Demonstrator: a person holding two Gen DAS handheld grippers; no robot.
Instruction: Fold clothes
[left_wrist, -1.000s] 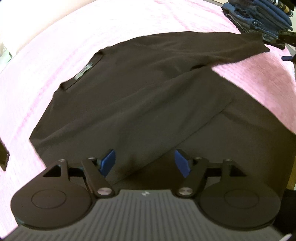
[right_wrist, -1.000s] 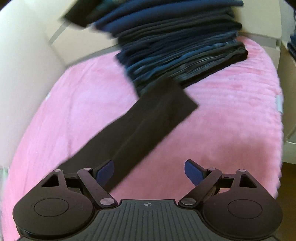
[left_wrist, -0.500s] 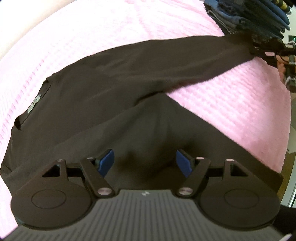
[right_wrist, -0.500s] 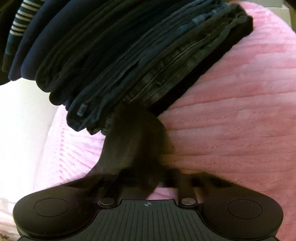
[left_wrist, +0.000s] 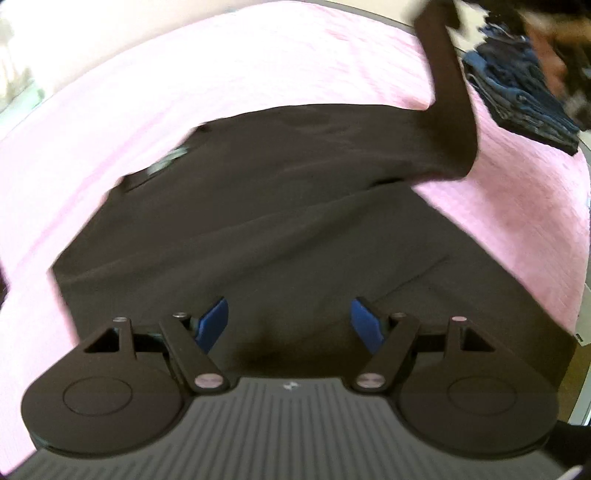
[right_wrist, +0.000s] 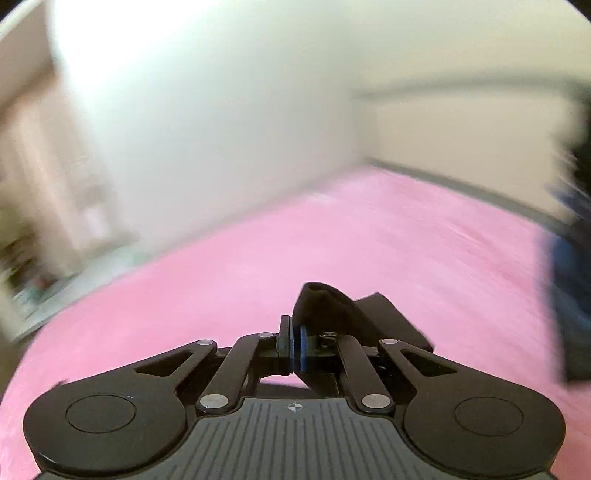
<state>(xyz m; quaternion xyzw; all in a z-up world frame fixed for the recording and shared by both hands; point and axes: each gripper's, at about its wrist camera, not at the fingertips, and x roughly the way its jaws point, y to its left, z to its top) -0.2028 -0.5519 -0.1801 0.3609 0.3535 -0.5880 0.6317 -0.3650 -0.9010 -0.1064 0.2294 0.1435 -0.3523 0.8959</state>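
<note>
Black sleeve (right_wrist: 343, 314) clamped in right tongs (right_wrist: 294, 349); left tongs (left_wrist: 289, 325) spread above sweater (left_wrist: 258, 206).

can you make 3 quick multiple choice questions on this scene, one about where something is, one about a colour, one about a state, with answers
1. Where does the stack of folded clothes sit in the left wrist view?
A. upper right, on the pink cover
B. lower left, on the floor
C. on top of the dark sweater

2. What colour is the cover under the sweater?
A. white
B. pink
C. green

3. What state is the right tool in?
A. wide open over the cover
B. shut on the sleeve
C. shut on nothing

Answers:
1. A, the stack lies at the upper right, past the raised sleeve.
2. B, pink plush surrounds the dark sweater on all sides.
3. B, its blue pads meet with dark cloth pinched between them, while the left tool is open above the sweater.
</note>
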